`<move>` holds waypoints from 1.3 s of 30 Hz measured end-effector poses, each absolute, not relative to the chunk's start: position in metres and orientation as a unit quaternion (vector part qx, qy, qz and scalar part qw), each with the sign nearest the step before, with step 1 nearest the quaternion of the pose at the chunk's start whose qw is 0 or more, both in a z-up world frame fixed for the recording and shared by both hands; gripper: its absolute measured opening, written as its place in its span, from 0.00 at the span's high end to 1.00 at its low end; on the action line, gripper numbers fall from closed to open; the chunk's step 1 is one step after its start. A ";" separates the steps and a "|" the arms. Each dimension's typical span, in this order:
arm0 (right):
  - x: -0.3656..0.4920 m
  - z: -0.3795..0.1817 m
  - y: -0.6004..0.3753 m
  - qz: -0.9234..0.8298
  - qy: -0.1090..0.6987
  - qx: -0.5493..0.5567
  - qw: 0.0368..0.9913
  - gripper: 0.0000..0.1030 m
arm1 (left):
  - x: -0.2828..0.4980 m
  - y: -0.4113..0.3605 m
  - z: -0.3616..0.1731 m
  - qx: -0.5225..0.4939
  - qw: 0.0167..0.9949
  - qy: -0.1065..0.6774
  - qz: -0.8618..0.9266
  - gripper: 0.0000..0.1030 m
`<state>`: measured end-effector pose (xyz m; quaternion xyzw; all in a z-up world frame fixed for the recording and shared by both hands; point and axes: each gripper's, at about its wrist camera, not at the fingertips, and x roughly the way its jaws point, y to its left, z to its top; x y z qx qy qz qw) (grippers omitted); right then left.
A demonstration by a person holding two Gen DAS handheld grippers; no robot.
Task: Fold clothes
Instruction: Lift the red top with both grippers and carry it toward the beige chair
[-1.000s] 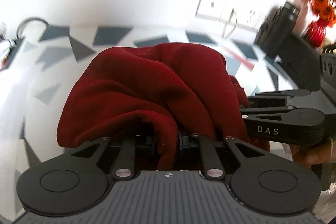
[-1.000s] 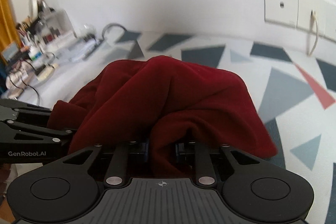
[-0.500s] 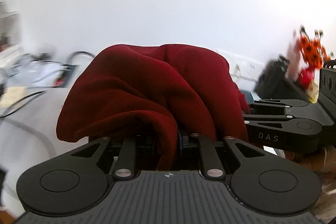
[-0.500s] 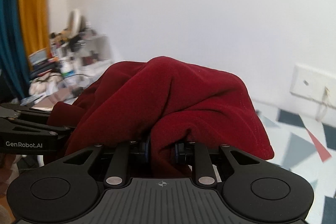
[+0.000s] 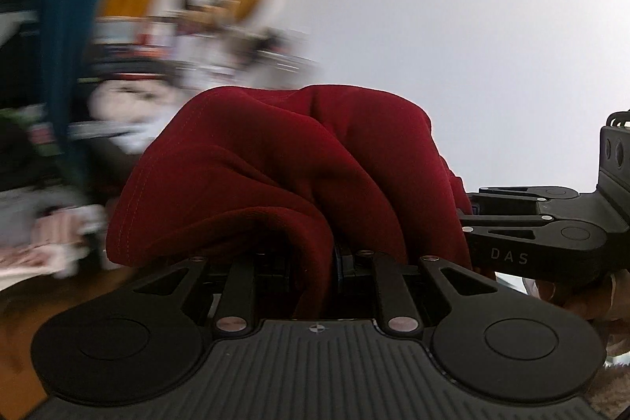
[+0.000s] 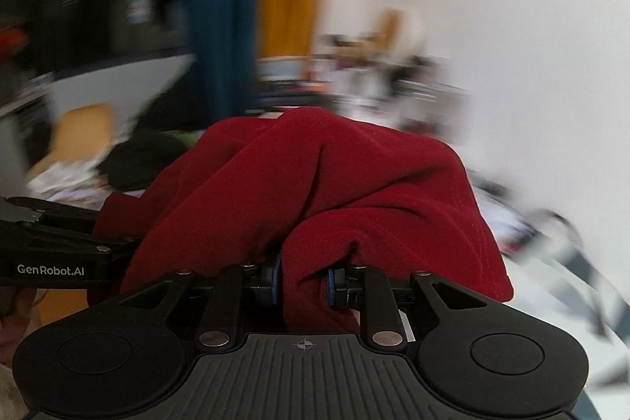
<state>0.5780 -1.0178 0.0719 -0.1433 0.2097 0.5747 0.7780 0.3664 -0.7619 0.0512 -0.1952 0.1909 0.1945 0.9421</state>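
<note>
A dark red garment (image 5: 283,168) is bunched over my left gripper (image 5: 319,258), which is shut on a fold of it; the cloth hides the fingertips. In the right wrist view the same red garment (image 6: 334,191) drapes over my right gripper (image 6: 303,280), whose blue-edged pads pinch another fold. The right gripper (image 5: 531,223) shows at the right edge of the left wrist view, close beside the cloth, with a hand under it. The left gripper (image 6: 51,250) shows at the left edge of the right wrist view. Both are lifted, side by side.
The background is motion-blurred. A white wall (image 5: 472,26) fills the right. Teal and orange curtains (image 6: 252,6) hang at the left, with cluttered shelves (image 5: 197,38) and piled items (image 6: 98,160) below them.
Both grippers have swung up and to the left with the red garment held; the patterned table and wall sockets have left view, and curtains and cluttered shelves have come in.
</note>
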 end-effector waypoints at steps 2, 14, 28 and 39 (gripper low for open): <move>0.552 0.075 -0.982 0.616 0.201 -0.157 0.745 0.81 | 0.328 -0.744 0.054 -0.202 0.930 0.179 0.250 0.83; 0.408 0.091 -0.783 0.808 0.157 -0.227 0.521 0.81 | 0.184 -0.700 0.053 -0.257 0.810 0.129 0.511 0.83; 0.377 0.093 -0.586 0.877 0.145 -0.237 0.391 0.81 | 0.177 -0.556 0.057 -0.276 0.730 0.113 0.616 0.83; 0.432 0.068 -0.451 0.874 0.173 -0.222 0.396 0.81 | 0.197 -0.455 0.044 -0.283 0.737 0.144 0.597 0.83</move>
